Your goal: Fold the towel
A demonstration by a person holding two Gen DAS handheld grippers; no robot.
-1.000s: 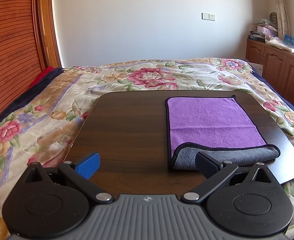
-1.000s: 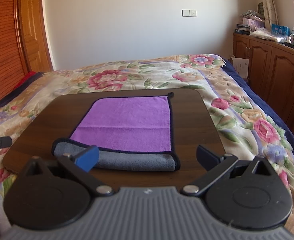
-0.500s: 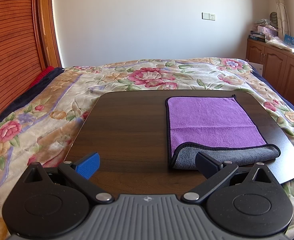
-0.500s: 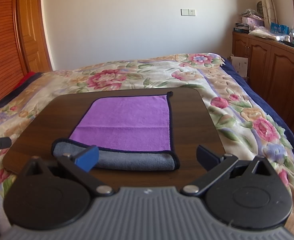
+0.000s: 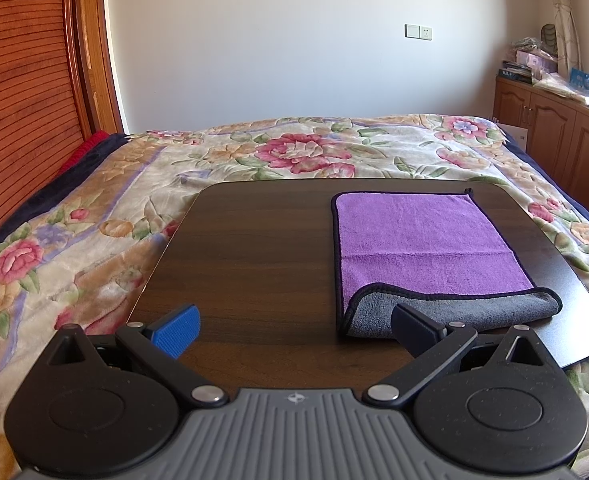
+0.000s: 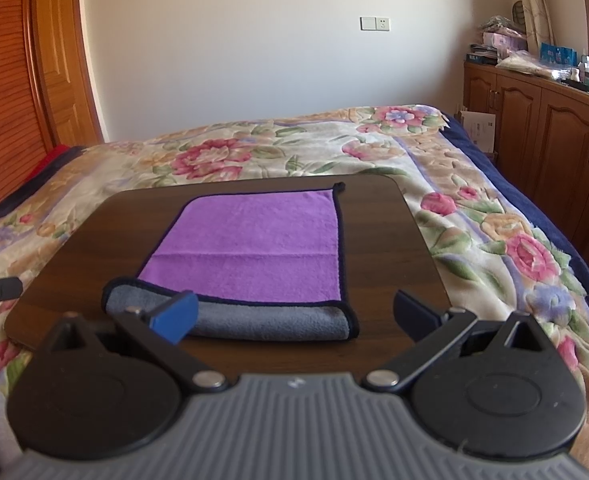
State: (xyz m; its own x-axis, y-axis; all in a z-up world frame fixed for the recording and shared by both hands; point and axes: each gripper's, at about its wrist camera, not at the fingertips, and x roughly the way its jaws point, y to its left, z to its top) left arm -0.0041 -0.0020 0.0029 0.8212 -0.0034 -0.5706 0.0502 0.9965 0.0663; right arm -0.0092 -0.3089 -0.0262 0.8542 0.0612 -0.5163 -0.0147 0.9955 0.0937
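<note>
While the towel (image 5: 426, 240) lies flat on the counter (image 5: 254, 260), near edge turned back grey, the left claw (image 5: 294, 324) at its seven o'clock and the right claw (image 6: 294, 312) at six gape empty.

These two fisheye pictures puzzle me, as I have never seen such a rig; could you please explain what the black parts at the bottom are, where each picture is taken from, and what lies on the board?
There is no robot here. A person holds one tool in each hand, and each carries a camera looking forward along its two fingers. The black parts are the left hand-held gripper in one picture and the right hand-held gripper in the other. Both stand open and hold nothing.

Both views show a dark wooden board resting on a bed with a floral blanket. On the board lies a purple towel; its near edge is turned over, showing the grey underside. A wooden cabinet stands to the right.

The folding has barely begun: neither gripper touches the towel.
</note>
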